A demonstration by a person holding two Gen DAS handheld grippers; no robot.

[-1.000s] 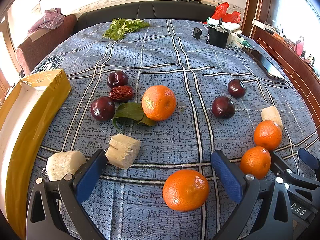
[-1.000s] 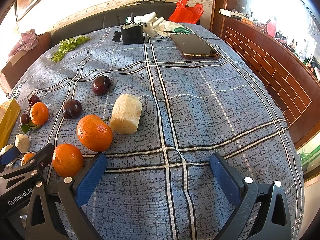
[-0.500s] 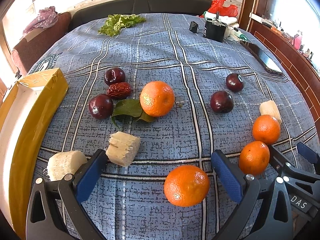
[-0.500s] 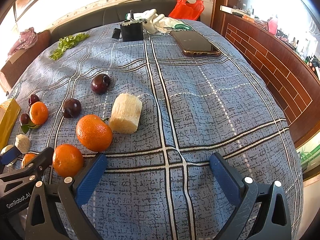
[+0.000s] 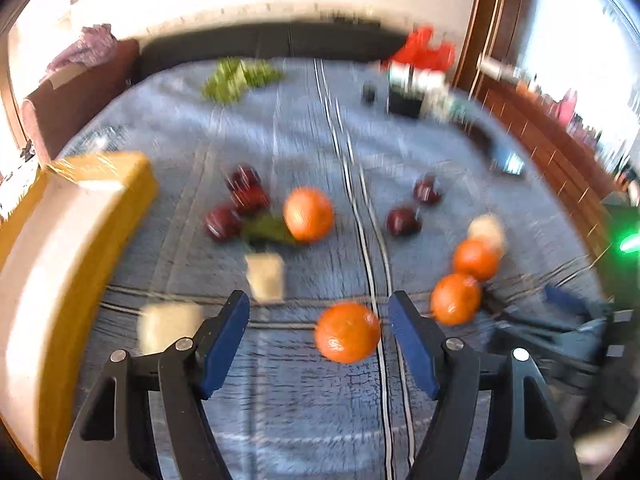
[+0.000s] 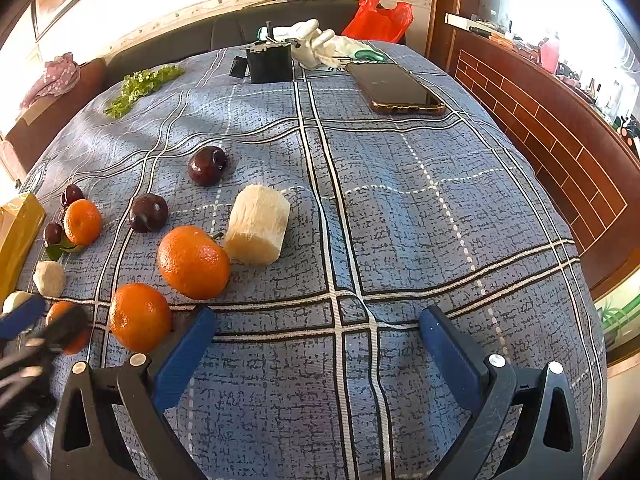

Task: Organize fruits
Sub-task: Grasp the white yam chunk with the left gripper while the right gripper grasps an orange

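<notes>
**Fruit scattered on the blue cloth, both grippers empty**

The left gripper (image 5: 319,320) hangs above the cloth (image 6: 400,208) with its jaws apart and nothing between the pads. An orange (image 5: 347,332) lies on the cloth just inside its right finger; the left wrist view is smeared, so whether finger and fruit touch cannot be told. Two more oranges (image 5: 456,299) sit beside each other to the right. A fourth orange (image 5: 308,214) rests farther off on a leaf, next to three dark plums (image 5: 222,223). Two other plums (image 6: 207,165) lie apart near the middle. Pale cane pieces (image 5: 265,277) lie near the left finger, close to the yellow box (image 5: 100,208).

The right gripper (image 6: 316,326) is spread wide and holds nothing; its left finger is just beside one orange. A cane chunk (image 6: 258,225) touches the next orange. A phone (image 6: 394,88) and greens (image 6: 138,86) lie at the far end.
</notes>
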